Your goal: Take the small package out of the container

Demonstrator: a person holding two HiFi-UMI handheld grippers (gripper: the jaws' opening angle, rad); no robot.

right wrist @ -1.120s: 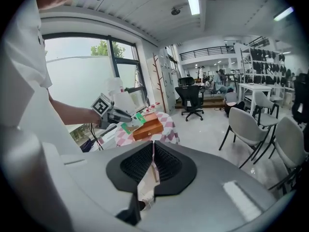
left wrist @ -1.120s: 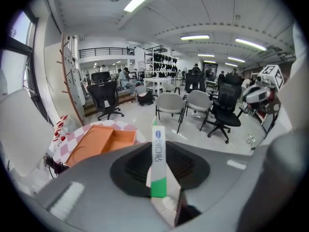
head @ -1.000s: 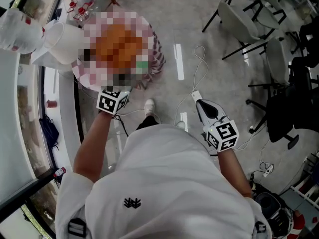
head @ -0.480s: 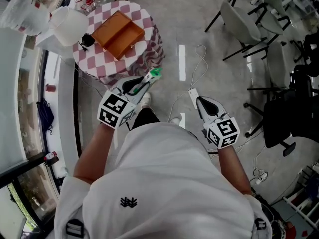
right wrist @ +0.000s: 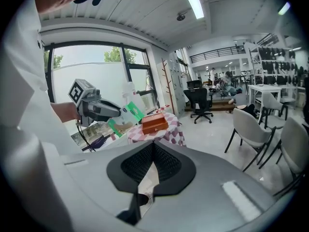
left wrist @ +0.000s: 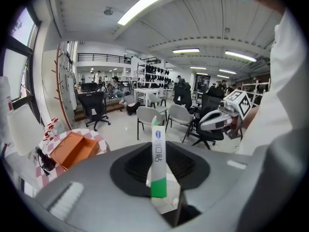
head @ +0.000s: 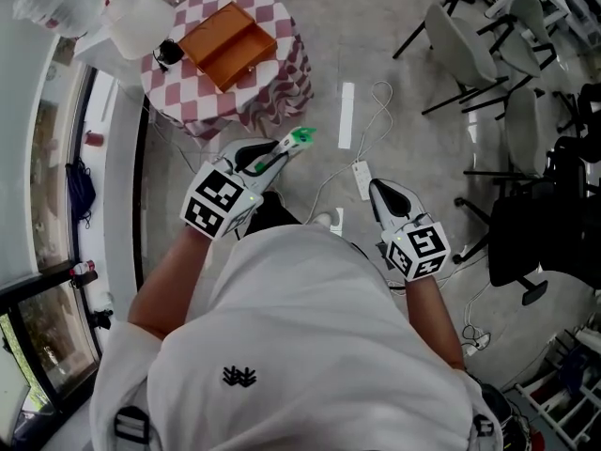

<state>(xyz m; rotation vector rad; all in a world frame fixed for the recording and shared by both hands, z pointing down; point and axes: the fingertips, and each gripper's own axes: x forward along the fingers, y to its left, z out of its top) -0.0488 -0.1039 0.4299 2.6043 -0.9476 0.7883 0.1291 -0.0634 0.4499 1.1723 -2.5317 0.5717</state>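
Within left gripper (head: 279,155): small package (left wrist: 158,164), clamped.

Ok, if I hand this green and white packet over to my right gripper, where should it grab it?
Probably the free end of the packet, which sticks out past the left gripper. It is thin, flat and clamped near its lower end, so the right gripper, now shut, should open and come from the tip side, closing on the flat faces.

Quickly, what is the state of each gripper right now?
Left gripper: closed on the small package.
Right gripper: closed, holding nothing.
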